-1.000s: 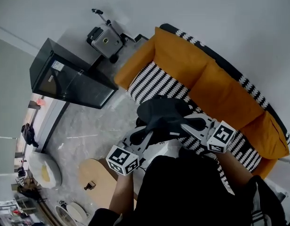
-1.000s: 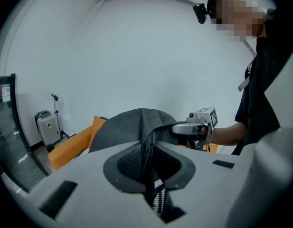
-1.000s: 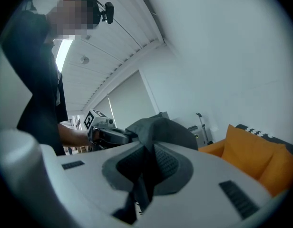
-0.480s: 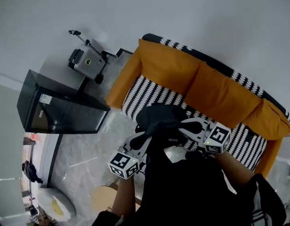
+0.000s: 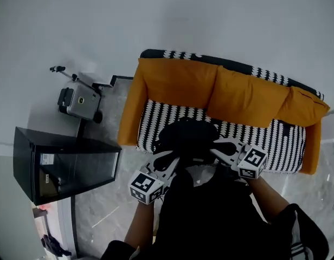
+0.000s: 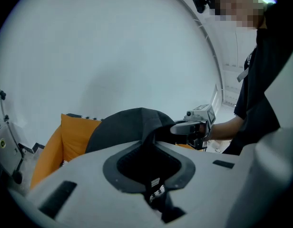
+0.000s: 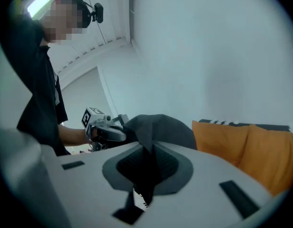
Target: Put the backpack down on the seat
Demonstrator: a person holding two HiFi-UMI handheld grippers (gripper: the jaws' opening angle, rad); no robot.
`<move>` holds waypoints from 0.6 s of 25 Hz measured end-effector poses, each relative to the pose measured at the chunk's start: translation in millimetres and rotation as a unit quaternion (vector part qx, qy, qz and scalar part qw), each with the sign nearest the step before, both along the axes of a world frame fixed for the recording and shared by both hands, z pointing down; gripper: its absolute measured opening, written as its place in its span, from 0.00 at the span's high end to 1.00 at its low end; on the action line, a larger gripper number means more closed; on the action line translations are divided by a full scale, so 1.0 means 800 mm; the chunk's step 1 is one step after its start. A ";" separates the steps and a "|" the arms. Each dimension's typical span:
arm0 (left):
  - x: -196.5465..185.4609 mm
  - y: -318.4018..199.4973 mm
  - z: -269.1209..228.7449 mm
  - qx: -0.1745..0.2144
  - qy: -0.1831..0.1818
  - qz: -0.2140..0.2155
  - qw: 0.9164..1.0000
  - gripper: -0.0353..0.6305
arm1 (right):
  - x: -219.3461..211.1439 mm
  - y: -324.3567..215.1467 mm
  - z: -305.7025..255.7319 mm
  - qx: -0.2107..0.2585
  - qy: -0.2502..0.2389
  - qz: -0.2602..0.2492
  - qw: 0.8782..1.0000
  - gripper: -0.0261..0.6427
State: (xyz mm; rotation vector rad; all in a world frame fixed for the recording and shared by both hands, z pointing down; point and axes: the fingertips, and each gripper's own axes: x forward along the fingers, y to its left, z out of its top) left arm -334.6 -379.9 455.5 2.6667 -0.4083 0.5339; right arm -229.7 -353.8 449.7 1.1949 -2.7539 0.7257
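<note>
1. Backpack (image 5: 186,137): black, soft and slumped, held between the two grippers. In the head view it lies over the front edge of the seat (image 5: 167,118), roughly mid-length of the sofa (image 5: 129,112). Cannot tell whether its underside rests on the seat.
2. Left gripper (image 6: 151,148): fingers pressed together, pinching a fold of the backpack's black fabric. The fabric runs down through the gap and hangs out below it. In the head view this gripper takes the backpack's left side, marker cube towards the person.
3. Right gripper (image 7: 149,163): fingers likewise closed on black backpack fabric, with a ragged strip showing beneath the pinch. It holds the backpack's right side.
4. The grippers face each other across the backpack, and each appears in the other's view, just beyond the dark bulk.
5. Seat: black-and-white striped cover. Orange back cushions (image 5: 221,91) stand along its rear edge and orange arms close both ends. No other object lies on the visible striped surface.
6. Person: dark clothing (image 5: 210,215) fills the lower head view, with bare forearms reaching out to both grippers.
7. Surroundings: pale wall (image 5: 183,15) behind the sofa, grey marbled floor (image 5: 102,215). A dark glass-fronted cabinet (image 5: 64,164) stands off the sofa's left end. A grey wheeled machine (image 5: 80,102) with a long handle is near the wall beyond it.
</note>
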 end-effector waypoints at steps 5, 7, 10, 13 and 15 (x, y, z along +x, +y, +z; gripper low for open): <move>-0.008 -0.014 0.007 -0.008 -0.005 0.065 0.998 0.88 | -0.010 0.000 0.006 -0.003 -0.001 0.066 0.998 0.90; -0.003 -0.019 0.009 -0.006 -0.006 0.088 0.996 0.88 | -0.008 0.001 0.009 -0.005 0.000 0.091 0.996 0.90; -0.002 -0.025 0.021 -0.011 -0.006 0.116 0.993 0.88 | -0.007 0.001 0.018 -0.008 -0.004 0.122 0.993 0.90; 0.002 -0.031 0.035 -0.019 -0.010 0.132 0.991 0.88 | -0.007 0.001 0.032 -0.019 -0.004 0.138 0.990 0.90; 0.009 -0.035 0.046 -0.024 -0.019 0.142 0.989 0.88 | -0.003 0.002 0.046 -0.027 -0.005 0.145 0.989 0.90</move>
